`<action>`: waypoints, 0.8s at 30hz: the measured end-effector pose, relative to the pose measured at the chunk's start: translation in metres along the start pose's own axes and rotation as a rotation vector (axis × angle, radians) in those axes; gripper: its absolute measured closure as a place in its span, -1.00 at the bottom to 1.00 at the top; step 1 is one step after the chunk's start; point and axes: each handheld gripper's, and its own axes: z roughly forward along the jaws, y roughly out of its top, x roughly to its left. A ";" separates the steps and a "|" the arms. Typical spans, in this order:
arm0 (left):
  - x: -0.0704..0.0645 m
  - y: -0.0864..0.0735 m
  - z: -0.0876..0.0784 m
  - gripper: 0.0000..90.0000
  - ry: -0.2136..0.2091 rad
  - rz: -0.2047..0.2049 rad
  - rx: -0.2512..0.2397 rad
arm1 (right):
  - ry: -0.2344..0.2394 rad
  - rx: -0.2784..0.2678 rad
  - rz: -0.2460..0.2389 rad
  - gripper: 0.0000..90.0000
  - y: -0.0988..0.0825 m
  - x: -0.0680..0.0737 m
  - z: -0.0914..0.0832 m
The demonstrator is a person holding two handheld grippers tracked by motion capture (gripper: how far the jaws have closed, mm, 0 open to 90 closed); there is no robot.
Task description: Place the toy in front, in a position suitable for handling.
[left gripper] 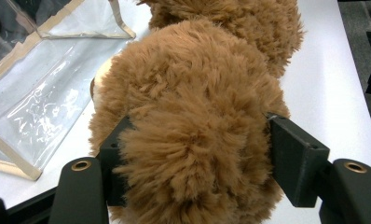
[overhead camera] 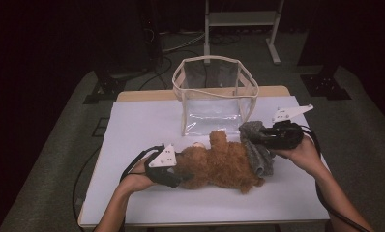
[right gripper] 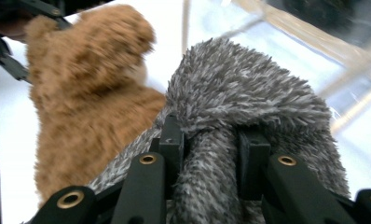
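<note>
Clearly both toys are handling as soft, light, squashy things: the brown teddy bear (overhead camera: 219, 164), lying on its side across the lower middle of the high view on the white surface (overhead camera: 142, 125), is giving way wherever it is pressed, and its plush will probably slip a little unless a thick part is taken. The head or the trunk looks like the safest place to grip. The grey fuzzy cloth (overhead camera: 256, 145) is draping limply over the bear's right end, right of centre; it is best pinched at a bunched fold.

The left tongs (overhead camera: 178, 169) are sitting lower left of centre, partly spread and squeezing the bear's head; in the left gripper view the fur (left gripper: 193, 140) is bulging between the two black jaws. The right tongs (overhead camera: 263, 137) are nearly pressed together, pinching a fold of the grey cloth. A clear plastic bag (overhead camera: 214, 92) is standing open in the upper middle, just behind the bear.
</note>
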 end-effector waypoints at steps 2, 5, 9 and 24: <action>-0.001 0.000 -0.001 -0.25 0.001 0.011 0.006 | 0.005 0.011 -0.025 0.51 0.006 0.004 0.007; 0.000 -0.001 -0.001 -0.25 -0.002 0.009 0.003 | 0.004 0.026 -0.032 0.51 0.011 0.001 0.016; 0.001 -0.002 -0.002 -0.25 -0.005 0.003 -0.001 | -0.026 0.025 0.033 0.51 0.003 -0.018 0.017; -0.002 0.002 0.003 -0.24 0.006 0.003 -0.003 | 0.036 -0.018 0.014 0.51 -0.016 0.009 -0.009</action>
